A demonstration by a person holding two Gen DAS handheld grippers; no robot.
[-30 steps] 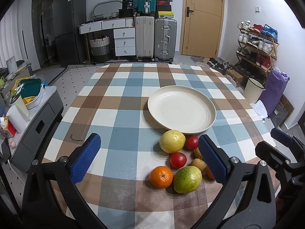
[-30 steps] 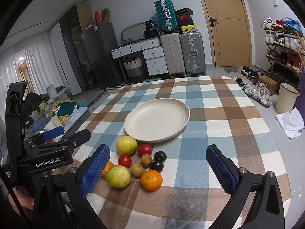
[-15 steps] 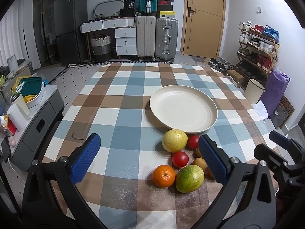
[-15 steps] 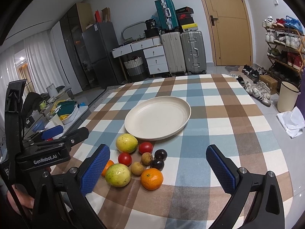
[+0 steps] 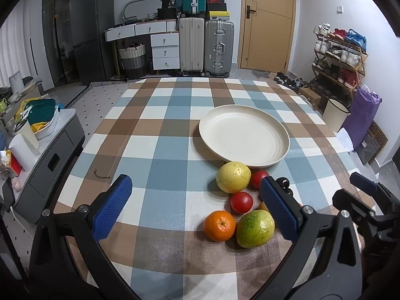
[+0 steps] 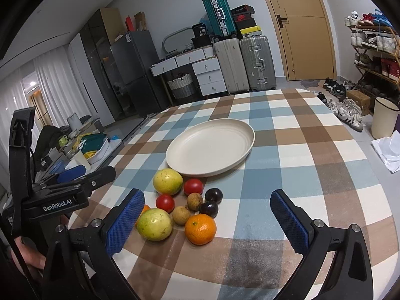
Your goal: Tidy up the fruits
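An empty cream plate [image 5: 244, 135] [image 6: 210, 147] rests on the checked tablecloth. Just in front of it lies a cluster of fruit: a yellow guava [image 5: 233, 177] [image 6: 167, 181], two tomatoes [image 5: 241, 202] [image 6: 193, 186], an orange [image 5: 219, 225] [image 6: 200, 229], a green guava [image 5: 255, 228] [image 6: 154, 224], two brown longans [image 6: 195, 201] and two dark plums [image 6: 213, 195]. My left gripper [image 5: 195, 207] hangs open, low over the near table, left of the cluster. My right gripper [image 6: 207, 222] is open too, with the orange and green guava between its fingers' line of sight.
A small brown hook-like scrap [image 5: 101, 174] lies on the cloth at left. A grey cabinet [image 5: 50, 155] with containers stands off the table's left edge. Suitcases [image 5: 205, 45], drawers and a shoe rack [image 5: 337, 57] line the room behind.
Both views have drifted slightly: the fruit and plate sit a bit further right in the left wrist view. Both grippers stay open and nothing on the table moved.
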